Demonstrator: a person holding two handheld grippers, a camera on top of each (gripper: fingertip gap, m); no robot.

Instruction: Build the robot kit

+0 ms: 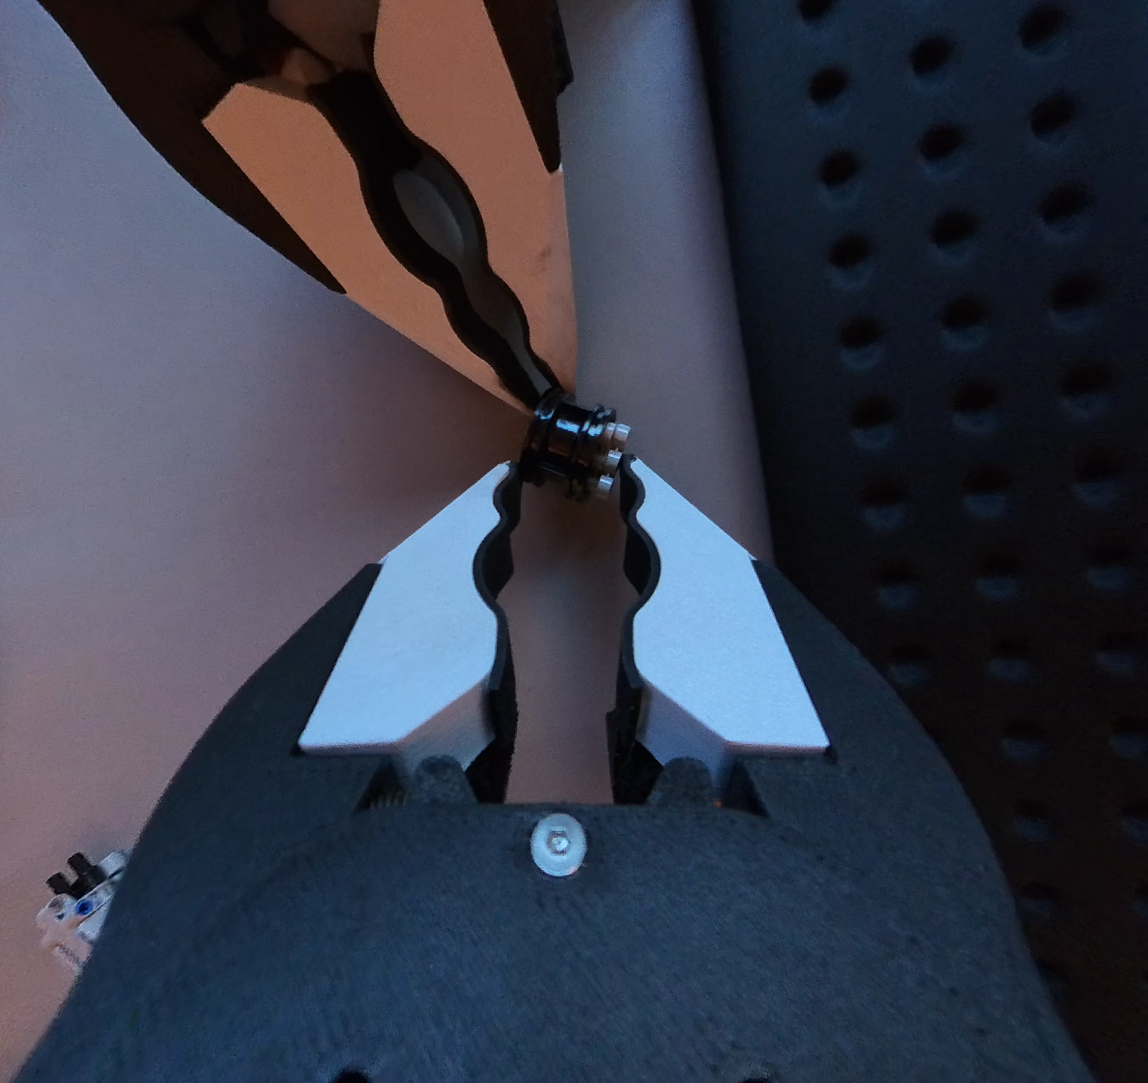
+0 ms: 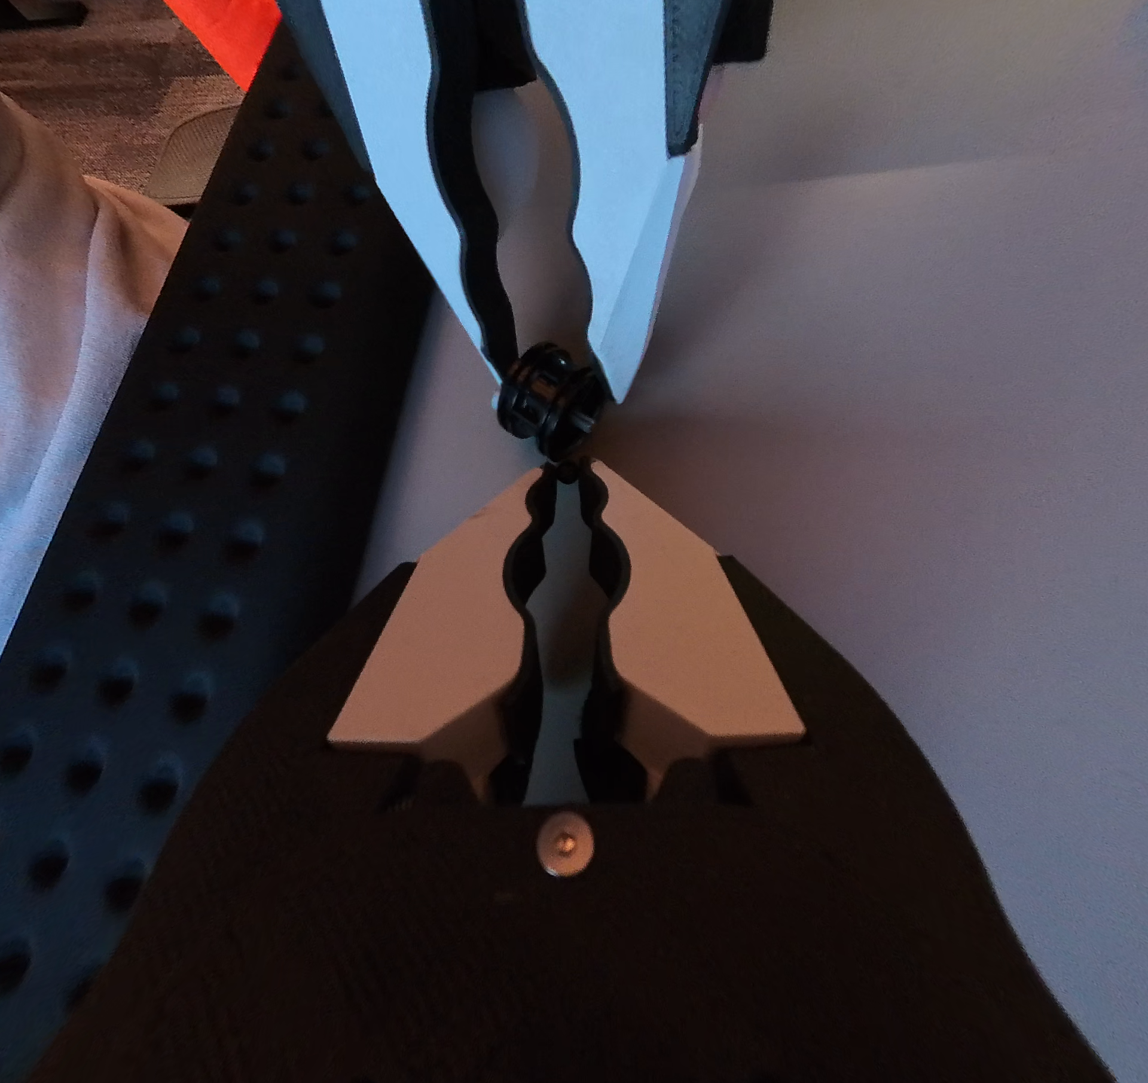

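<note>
Spool [image 1: 571, 444], axis crosswise, apparently gripped by both grippers' fingers [image 1: 627, 469].

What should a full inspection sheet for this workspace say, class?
Surface: pale tabletop with a black perforated mat on one side.
Job's things: small black spool-shaped part with silver pins at one end.
Clutter: small white and black pieces at the view's edge.
Grippers: left gripper clamps the part's two ends; right gripper pinches its edge.
Cables: nothing seen.
Surroundings: pale sleeve, orange object, carpet.
</note>
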